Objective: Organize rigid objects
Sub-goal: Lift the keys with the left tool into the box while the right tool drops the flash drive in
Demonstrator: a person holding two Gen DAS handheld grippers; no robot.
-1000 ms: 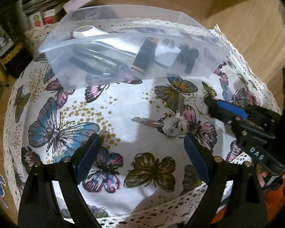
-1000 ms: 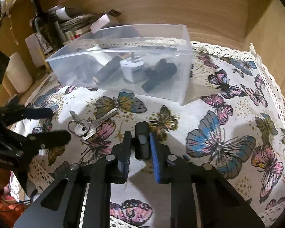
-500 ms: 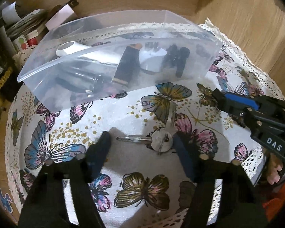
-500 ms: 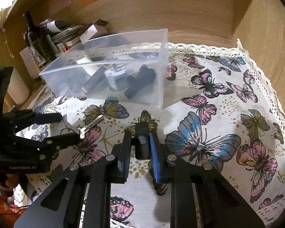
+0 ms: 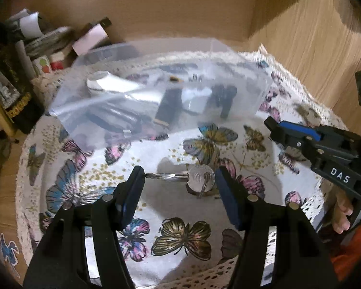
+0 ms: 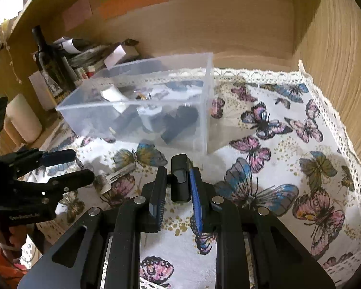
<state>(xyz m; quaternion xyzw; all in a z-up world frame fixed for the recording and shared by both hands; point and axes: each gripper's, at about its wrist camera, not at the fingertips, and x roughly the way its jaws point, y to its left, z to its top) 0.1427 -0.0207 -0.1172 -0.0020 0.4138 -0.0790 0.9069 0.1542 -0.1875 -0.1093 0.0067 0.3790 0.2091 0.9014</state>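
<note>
The bunch of keys (image 5: 201,179) is silver: a round-headed key on a thin wire ring, with another blade (image 6: 121,173) trailing onto the butterfly cloth (image 5: 180,236) of the worktop; it is clamped between the fingers of the left gripper (image 5: 178,180), ring tip against one blue pad, key head against the other. The right gripper (image 6: 178,180) pinches a small black block (image 6: 180,180) upright between its fingers; both grippers slope down toward the cloth; a fingertip shows under the right gripper's handle in the left view. Beyond stands the clear plastic box (image 6: 204,101) holding black pieces, a white plug and a white tube. Only the right view shows the dark bottle (image 6: 47,60) and coloured notes on the wooden wall.
</note>
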